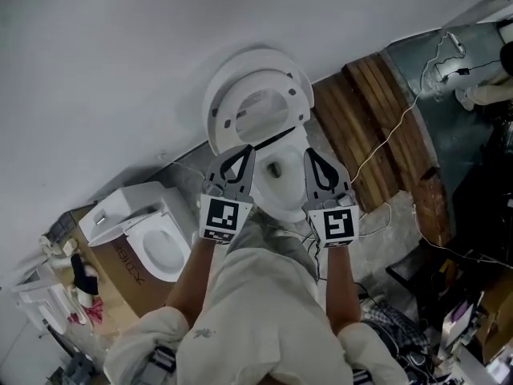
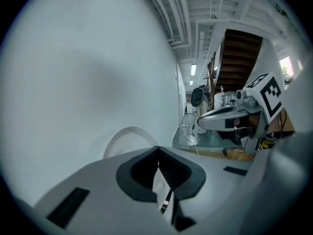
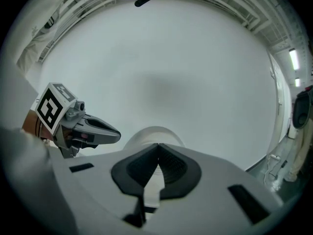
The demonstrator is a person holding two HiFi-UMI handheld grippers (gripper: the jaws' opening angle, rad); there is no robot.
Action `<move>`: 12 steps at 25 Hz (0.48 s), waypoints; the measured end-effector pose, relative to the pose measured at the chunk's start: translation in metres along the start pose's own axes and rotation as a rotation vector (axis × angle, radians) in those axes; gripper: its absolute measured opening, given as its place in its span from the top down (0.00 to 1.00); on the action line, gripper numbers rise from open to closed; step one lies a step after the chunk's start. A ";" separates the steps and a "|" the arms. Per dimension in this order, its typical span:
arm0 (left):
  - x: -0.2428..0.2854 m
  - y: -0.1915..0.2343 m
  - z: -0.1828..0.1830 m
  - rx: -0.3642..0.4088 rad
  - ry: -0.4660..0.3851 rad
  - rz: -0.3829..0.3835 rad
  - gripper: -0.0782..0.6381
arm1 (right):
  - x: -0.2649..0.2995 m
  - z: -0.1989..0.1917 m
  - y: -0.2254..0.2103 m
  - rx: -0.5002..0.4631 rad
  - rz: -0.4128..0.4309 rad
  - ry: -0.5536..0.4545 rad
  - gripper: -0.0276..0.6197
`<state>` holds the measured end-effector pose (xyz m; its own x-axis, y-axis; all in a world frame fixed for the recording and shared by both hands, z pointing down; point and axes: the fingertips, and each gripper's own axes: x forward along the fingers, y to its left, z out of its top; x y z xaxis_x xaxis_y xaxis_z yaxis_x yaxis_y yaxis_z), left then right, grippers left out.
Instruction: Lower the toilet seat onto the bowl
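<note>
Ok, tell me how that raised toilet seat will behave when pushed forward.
Probably rigid: the toilet seat looks a hard moulded ring. Apparently hinged at the bowl, it should swing, not slide. Standing upright by the wall, it may drop and slam once tipped.

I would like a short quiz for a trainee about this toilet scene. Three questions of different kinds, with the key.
1. True or false: the toilet seat is raised, not down on the bowl.
2. The left gripper and right gripper are: A) both shut, empty; B) both open; C) clamped on the seat.
3. Fill in: in the head view, the second toilet is on the ____ side of the grippers.

Key: 1 true; 2 A; 3 left.
</note>
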<state>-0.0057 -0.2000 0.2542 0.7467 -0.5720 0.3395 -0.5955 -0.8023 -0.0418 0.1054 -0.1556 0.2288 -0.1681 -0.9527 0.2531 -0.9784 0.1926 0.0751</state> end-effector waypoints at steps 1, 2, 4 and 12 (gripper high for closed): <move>0.003 0.005 -0.002 -0.003 0.004 0.008 0.87 | 0.007 -0.001 0.001 -0.005 0.010 0.004 0.95; 0.006 0.010 -0.005 -0.006 0.008 0.018 0.87 | 0.015 -0.001 0.002 -0.010 0.022 0.006 0.95; 0.013 0.019 -0.009 -0.013 0.018 0.041 0.87 | 0.029 -0.001 0.003 -0.029 0.048 0.017 0.94; 0.031 0.046 -0.024 -0.027 0.042 0.141 0.83 | 0.077 -0.023 -0.006 -0.084 0.104 0.045 0.91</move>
<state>-0.0172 -0.2507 0.2850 0.6426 -0.6703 0.3711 -0.7015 -0.7096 -0.0669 0.1007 -0.2247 0.2696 -0.2609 -0.9155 0.3062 -0.9422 0.3106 0.1259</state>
